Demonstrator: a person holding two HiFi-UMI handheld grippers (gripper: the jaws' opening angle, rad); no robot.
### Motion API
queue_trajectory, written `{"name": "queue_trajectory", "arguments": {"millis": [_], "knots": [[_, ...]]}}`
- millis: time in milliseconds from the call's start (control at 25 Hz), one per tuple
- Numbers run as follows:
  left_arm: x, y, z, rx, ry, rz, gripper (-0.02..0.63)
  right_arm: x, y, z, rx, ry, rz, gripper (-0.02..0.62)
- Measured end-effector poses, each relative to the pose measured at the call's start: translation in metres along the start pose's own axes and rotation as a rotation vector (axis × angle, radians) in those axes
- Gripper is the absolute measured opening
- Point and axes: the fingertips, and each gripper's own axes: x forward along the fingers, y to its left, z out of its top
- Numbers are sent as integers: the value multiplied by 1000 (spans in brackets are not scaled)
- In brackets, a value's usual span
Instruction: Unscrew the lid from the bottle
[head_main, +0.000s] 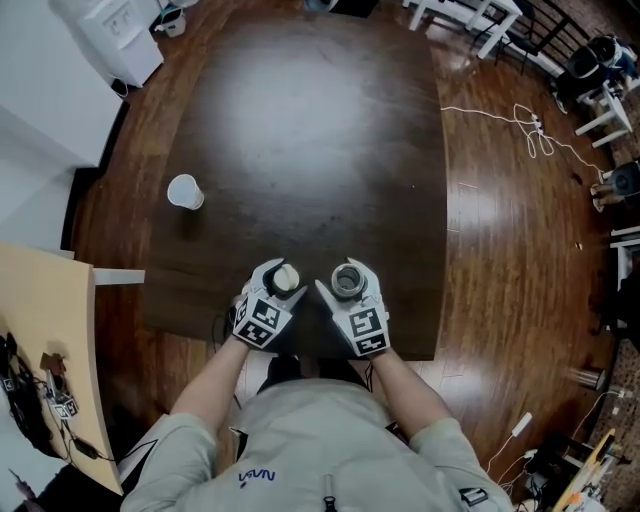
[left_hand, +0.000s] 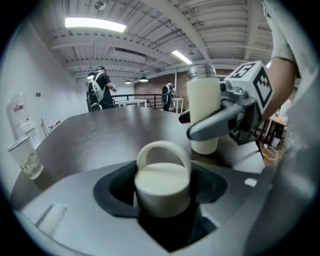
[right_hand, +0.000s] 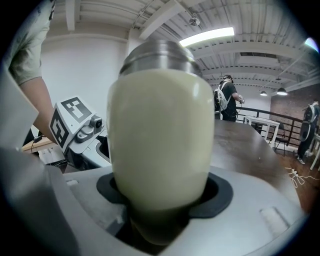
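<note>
Left gripper (head_main: 280, 284): jaws closed on the cream lid (left_hand: 162, 182), loop handle upright, lid off the bottle. Right gripper (head_main: 350, 288): jaws clamped round the bottle (right_hand: 160, 135), its steel neck open above them. Handling: hold the bottle upright between the right jaws and set the lid flat on the worktop (head_main: 300, 130) ahead of the left jaws before loosening

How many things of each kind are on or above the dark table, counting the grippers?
grippers: 2, the left gripper and the right gripper
bottle: 1, cream, lid off, held in the right jaws
lid: 1, cream, held in the left jaws
paper cup: 1
Total: 5
</note>
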Motion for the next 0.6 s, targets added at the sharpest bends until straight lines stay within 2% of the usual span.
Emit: {"name": "queue_trajectory", "arguments": {"millis": [360,600], "knots": [[2,-5,-13,47,88,-46,308,-14,4,-15,0,13,2,301],[3,-2,-15,24,101,-60,325,-15,10,-25,5,48,16,302]]}}
